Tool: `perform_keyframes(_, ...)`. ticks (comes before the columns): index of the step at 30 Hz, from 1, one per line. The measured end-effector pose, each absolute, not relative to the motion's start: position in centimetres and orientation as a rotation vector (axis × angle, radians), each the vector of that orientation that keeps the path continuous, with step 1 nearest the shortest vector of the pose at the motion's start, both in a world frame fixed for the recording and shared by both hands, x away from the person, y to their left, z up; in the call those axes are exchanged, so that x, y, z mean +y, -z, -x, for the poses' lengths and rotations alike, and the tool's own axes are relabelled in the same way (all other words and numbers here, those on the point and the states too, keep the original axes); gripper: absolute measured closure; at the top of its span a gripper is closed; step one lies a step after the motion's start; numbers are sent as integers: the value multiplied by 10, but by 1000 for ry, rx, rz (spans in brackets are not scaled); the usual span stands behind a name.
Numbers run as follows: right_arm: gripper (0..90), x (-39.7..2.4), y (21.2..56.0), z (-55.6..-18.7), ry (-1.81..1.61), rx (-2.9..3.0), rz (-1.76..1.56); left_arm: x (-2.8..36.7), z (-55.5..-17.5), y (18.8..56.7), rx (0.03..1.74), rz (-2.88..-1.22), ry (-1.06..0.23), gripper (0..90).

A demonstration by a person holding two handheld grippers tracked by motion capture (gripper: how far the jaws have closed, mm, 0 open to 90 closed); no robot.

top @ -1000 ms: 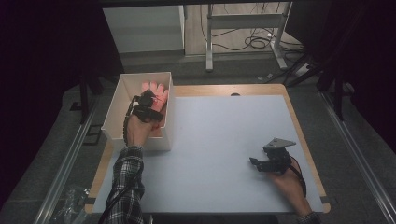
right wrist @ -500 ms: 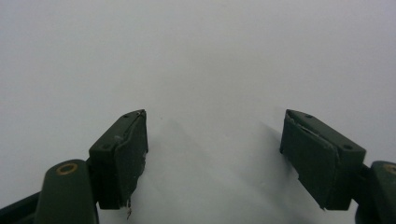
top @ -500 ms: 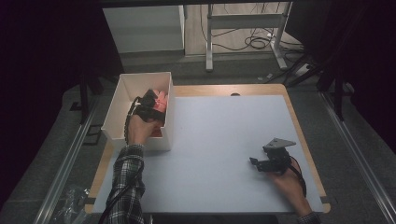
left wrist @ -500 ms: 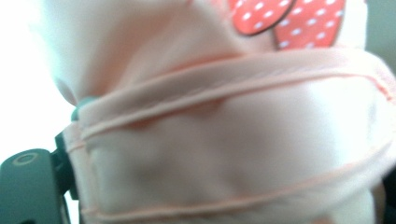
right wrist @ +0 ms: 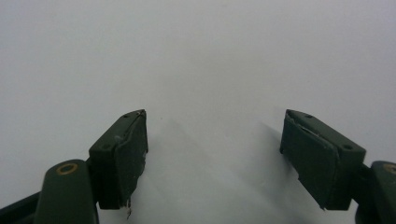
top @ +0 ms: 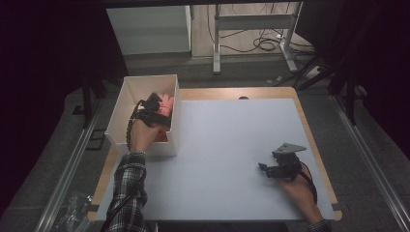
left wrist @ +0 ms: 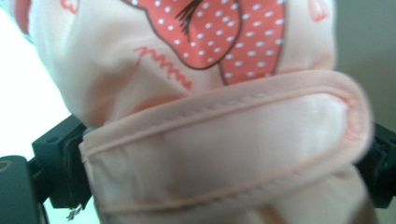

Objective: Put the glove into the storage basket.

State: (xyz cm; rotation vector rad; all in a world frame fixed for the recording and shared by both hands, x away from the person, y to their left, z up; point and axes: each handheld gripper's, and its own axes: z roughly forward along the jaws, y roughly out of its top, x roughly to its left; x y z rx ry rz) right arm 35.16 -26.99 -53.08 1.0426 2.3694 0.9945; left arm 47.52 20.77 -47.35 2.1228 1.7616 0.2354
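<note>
Cloth in pale pink (left wrist: 219,154), printed with a red white-dotted bow, lies inside the white box (top: 126,104) at the bench's (top: 232,145) left edge. No writing can be read on it. Left gripper (top: 155,104) reaches into that box; its fingers have just been opening and stand apart, the cloth between them. Right of the box, well apart, the right gripper (right wrist: 212,154) hangs over bare bench, fingers spread wide.

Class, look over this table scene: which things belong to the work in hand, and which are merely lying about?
In the job:
- pink garment, between the jaws
- white box that holds it
- left hand-held gripper, reaching into the box, its jaws just opened

Lying about:
- right hand-held gripper, open, idle over the white table
- cables on the floor beyond
- clear plastic wrap beside the table
</note>
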Motion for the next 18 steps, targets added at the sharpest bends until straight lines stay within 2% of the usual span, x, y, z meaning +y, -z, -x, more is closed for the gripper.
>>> perform_keyframes(18,234,-270,531,-352,-994,2370,-1042,211,-457,452,1653,-2094,-359,39)
